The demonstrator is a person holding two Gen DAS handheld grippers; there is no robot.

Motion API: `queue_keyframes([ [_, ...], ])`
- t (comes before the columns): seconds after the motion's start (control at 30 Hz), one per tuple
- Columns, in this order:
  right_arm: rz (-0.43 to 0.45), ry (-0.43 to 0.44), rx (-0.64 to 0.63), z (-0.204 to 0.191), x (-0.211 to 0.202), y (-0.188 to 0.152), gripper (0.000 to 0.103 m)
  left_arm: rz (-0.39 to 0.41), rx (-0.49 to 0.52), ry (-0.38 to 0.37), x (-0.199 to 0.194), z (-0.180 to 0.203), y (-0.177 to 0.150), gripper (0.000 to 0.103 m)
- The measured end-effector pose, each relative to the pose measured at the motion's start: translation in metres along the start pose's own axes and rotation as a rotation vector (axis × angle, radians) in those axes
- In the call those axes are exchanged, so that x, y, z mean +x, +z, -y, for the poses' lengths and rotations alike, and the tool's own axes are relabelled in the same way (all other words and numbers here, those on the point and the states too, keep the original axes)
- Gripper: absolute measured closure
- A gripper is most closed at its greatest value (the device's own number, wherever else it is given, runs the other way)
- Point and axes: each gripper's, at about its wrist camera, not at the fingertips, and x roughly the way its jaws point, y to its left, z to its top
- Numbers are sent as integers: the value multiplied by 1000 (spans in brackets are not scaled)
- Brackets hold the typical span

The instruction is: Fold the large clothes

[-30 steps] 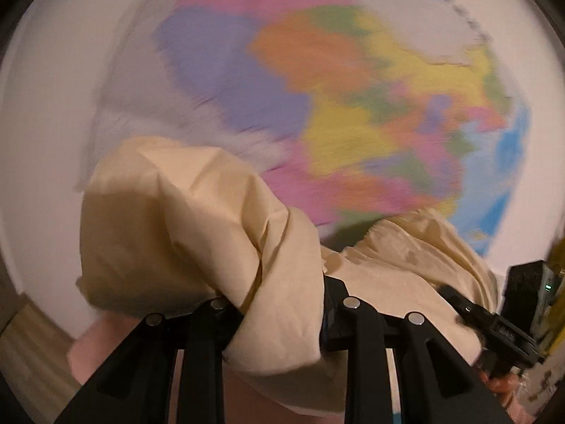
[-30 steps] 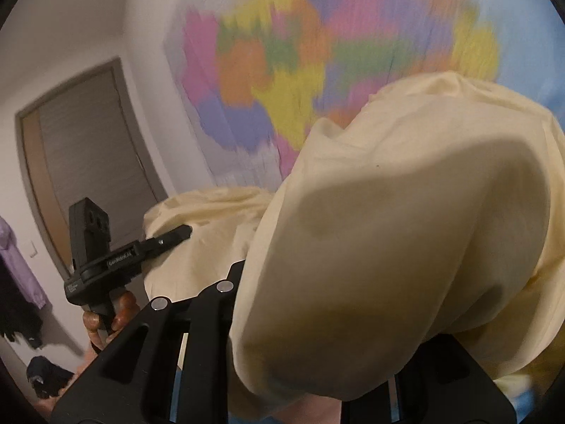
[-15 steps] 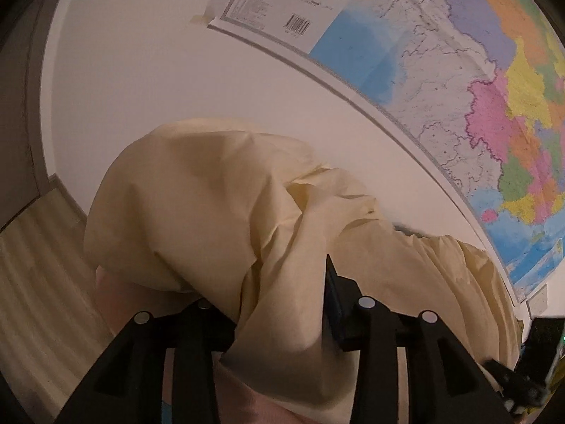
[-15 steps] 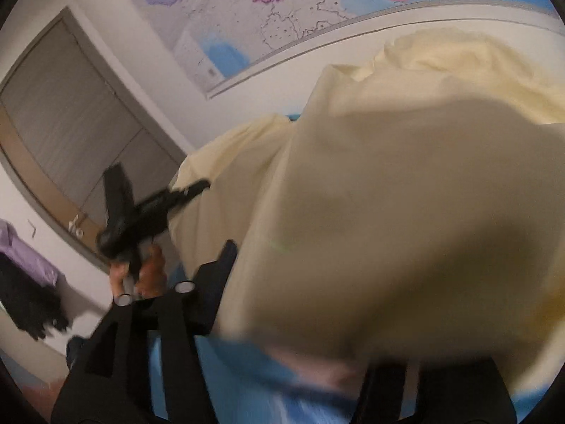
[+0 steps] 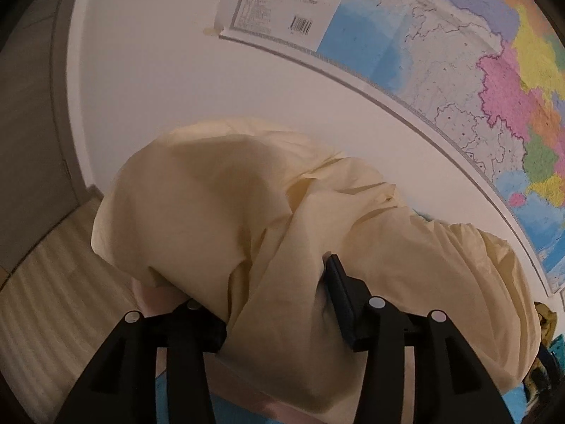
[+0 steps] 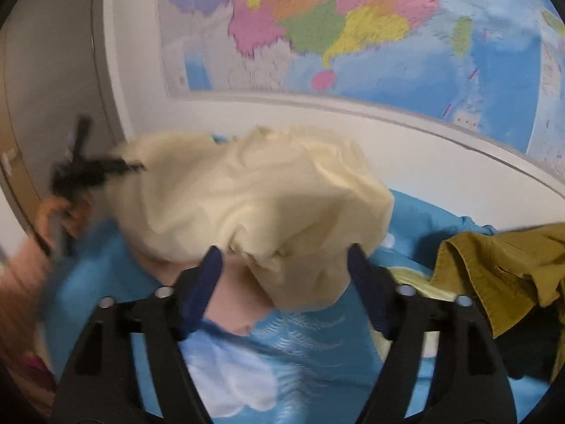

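- Two grippers show, and both meet one pale yellow garment, which bulges up in front of the white wall.
- Your left gripper is draped in that cloth: a thick fold runs down between its fingers and hides the left one, so you cannot tell whether the jaws pinch it or merely stand around it.
- Seen from your right wrist, the left gripper is a blurred dark shape at the far left edge of the garment, touching it.
- Your right gripper stands with jaws wide apart; the near hem of the garment hangs between the fingers, not clamped by them.
- Under the garment lies a blue sheet.
- On the right, an olive-brown garment lies crumpled on the sheet, just beside your right finger.
- A coloured wall map hangs on the far wall.
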Motion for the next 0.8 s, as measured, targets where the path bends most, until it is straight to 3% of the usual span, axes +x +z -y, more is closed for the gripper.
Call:
queue_keyframes([
  [0.03, -14, -4, -8, 0, 8, -1, 32, 6, 0, 9, -3, 1, -2, 56],
  [0.13, -50, 12, -25, 0, 34, 3, 55, 23, 10, 33, -8, 6, -6, 55],
  [0.17, -73, 13, -33, -2, 43, 6, 70, 23, 28, 43, -7, 8, -6, 55],
  [0.2, -100, 27, -51, -5, 49, 6, 78, 20, 31, 49, -5, 6, -5, 53],
  [0.3, -145, 41, -151, -15, 51, -1, 90, 3, 18, 58, 3, 1, 3, 53],
  [0.4, -214, 48, -246, -23, 53, -17, 90, -34, -13, 64, 17, -8, 13, 51],
  [0.5, -236, 57, -224, -18, 46, -11, 84, -72, -10, 83, 25, -9, 16, 47],
  [0.6, -164, 115, -175, -10, 20, 6, 82, -61, 30, 63, 10, -6, 16, 47],
  [0.67, -109, 172, -152, -5, 3, 13, 82, -48, 65, 50, -7, -7, 14, 39],
  [0.8, -32, 251, -74, 2, -7, 31, 81, 135, 153, 43, -68, -10, 2, 22],
])
